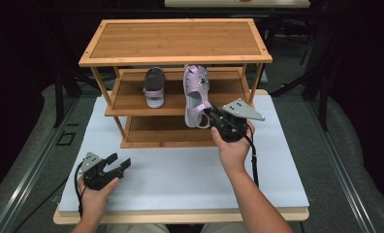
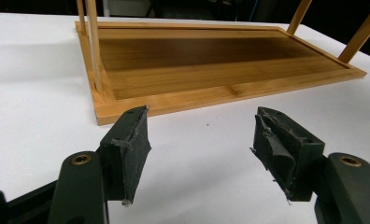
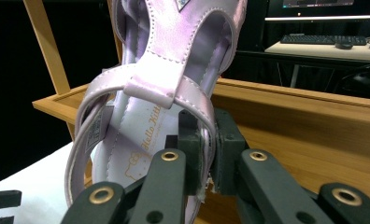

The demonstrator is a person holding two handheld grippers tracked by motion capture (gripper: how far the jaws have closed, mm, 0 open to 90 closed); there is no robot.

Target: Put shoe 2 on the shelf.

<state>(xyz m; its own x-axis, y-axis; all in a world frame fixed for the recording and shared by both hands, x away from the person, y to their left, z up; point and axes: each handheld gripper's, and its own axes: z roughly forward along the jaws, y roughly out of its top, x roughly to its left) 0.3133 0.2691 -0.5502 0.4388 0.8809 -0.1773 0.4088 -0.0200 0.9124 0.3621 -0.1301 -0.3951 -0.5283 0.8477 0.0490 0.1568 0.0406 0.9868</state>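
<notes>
One sandal (image 1: pixel 196 97) hangs clamped by its heel strap in the right gripper (image 1: pixel 214 118) at the middle shelf's (image 1: pixel 127 99) front edge, ready for setting beside its mate (image 1: pixel 154 87), while the left gripper (image 1: pixel 120 162) rests with jaws apart.

Lilac sandal (image 1: pixel 196 94), honey-brown rack (image 1: pixel 175 41), white table (image 1: pixel 180 174).

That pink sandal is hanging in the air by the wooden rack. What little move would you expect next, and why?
Probably a short push forward and down onto the middle shelf. The right gripper is shut on the pink sandal at its heel strap, holding it just in front of that shelf, where the other sandal already sits with bare wood beside it. The left gripper rests open on the table.
</notes>
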